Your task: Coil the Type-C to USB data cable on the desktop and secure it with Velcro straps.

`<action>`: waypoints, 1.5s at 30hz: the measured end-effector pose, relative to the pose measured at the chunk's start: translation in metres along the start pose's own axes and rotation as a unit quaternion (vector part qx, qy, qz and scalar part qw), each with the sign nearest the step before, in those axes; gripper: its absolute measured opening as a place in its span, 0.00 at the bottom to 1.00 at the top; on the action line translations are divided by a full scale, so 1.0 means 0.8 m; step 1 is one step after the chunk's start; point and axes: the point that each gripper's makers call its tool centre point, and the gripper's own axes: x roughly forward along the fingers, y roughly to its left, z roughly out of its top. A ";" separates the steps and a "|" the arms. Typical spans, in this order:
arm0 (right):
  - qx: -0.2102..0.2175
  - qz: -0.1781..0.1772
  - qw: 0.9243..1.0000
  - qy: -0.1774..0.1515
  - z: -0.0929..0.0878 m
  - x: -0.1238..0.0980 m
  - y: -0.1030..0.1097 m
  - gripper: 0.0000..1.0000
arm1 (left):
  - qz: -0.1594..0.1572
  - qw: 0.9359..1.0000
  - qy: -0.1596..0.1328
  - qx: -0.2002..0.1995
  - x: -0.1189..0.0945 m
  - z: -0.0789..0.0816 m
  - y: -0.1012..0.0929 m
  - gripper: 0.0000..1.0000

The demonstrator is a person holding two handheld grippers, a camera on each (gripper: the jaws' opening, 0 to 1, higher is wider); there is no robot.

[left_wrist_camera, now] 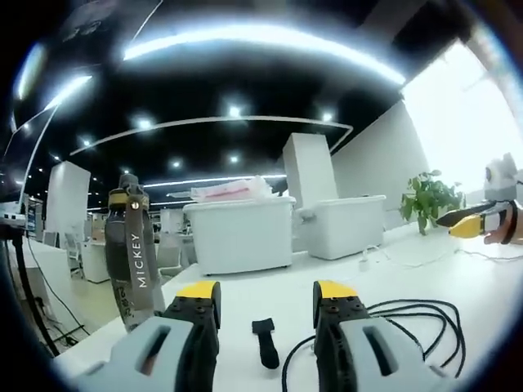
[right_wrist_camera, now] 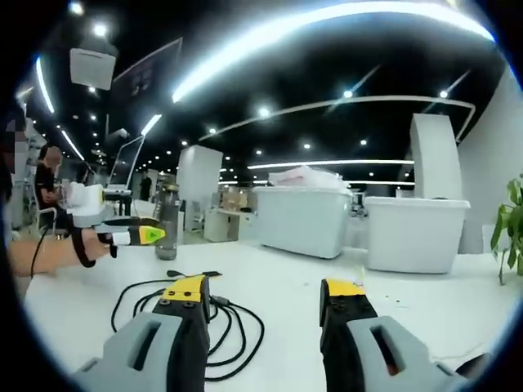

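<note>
Both tools raised level above white desktop (left_wrist_camera: 245,298), jaws parted wide and holding nothing: left gripper (left_wrist_camera: 265,296) with yellow-tipped grey jaws, likewise right gripper (right_wrist_camera: 265,294), probably poised for a first approach. Thin black data cable (right_wrist_camera: 233,331) lying loose in irregular loops on desktop, under and between right gripper's jaws; uncoiled, so judged at task's outset. One short black Velcro strap (left_wrist_camera: 264,341) flat on desktop between left gripper's jaws, apart from cable, unused. Behind: two white lidded storage bins (left_wrist_camera: 241,233), one dark water bottle (left_wrist_camera: 131,245) lettered MICKEY, one green potted plant (left_wrist_camera: 429,200). Cables counted: one; straps: one; grippers: two.
</note>
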 end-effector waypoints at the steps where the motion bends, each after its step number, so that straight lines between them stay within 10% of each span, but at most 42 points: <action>1: 0.000 0.005 1.000 0.005 -0.001 0.004 0.002 0.53 | -0.003 1.000 0.001 0.004 0.001 -0.002 0.000 0.46; 18: -0.009 0.126 0.987 0.101 -0.056 0.071 0.072 0.42 | -0.037 0.999 0.033 0.001 0.005 -0.043 0.004 0.43; 45: -0.035 0.166 0.962 0.216 -0.147 0.146 0.115 0.20 | -0.038 0.999 0.026 0.007 0.001 -0.033 -0.004 0.43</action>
